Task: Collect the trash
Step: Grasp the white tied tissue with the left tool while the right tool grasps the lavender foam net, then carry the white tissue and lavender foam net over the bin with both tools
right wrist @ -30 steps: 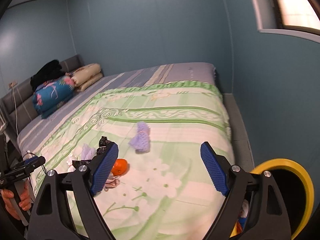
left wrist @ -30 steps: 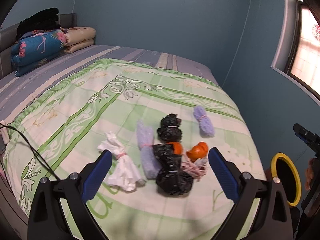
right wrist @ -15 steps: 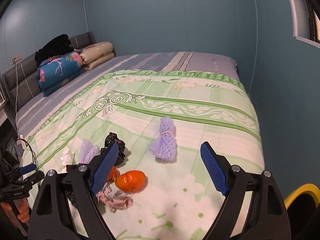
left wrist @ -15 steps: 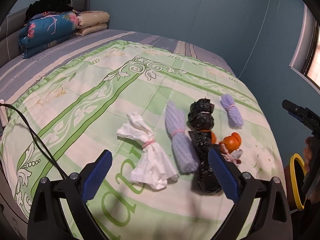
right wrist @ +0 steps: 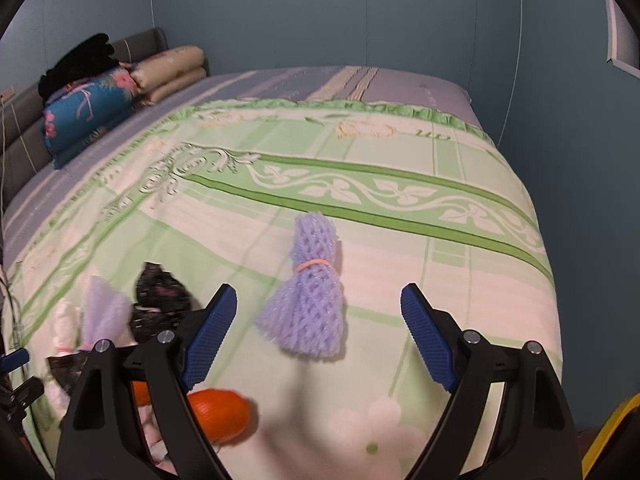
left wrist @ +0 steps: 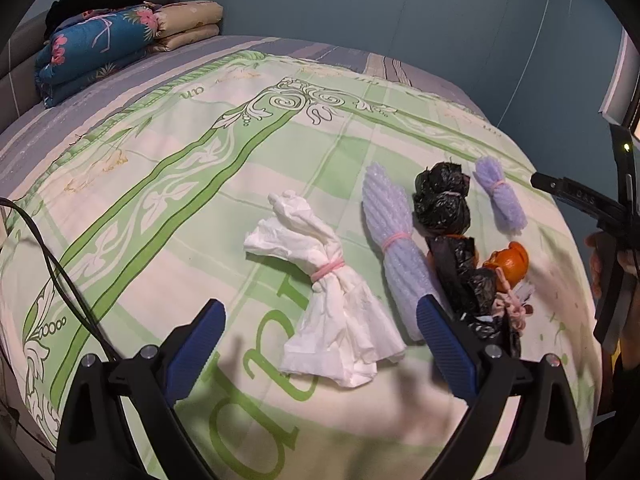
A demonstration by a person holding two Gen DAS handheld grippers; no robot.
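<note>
Near the foot edge of the bed (left wrist: pixel 160 184), on its green-patterned cover, lies a row of tied trash bundles: a white tissue bundle (left wrist: pixel 332 300), a long lavender foam roll (left wrist: pixel 394 248), black bag bundles (left wrist: pixel 442 200), an orange peel (left wrist: pixel 510 260) and a small lavender net bundle (right wrist: pixel 308 304). The left claw (left wrist: pixel 320 344) hangs wide open over the tissue bundle, gripping nothing. The right claw (right wrist: pixel 316 336) is equally wide and empty, with the net bundle apparently just beyond its tips. Folded bedding (left wrist: pixel 96 44) sits at the head end.
</note>
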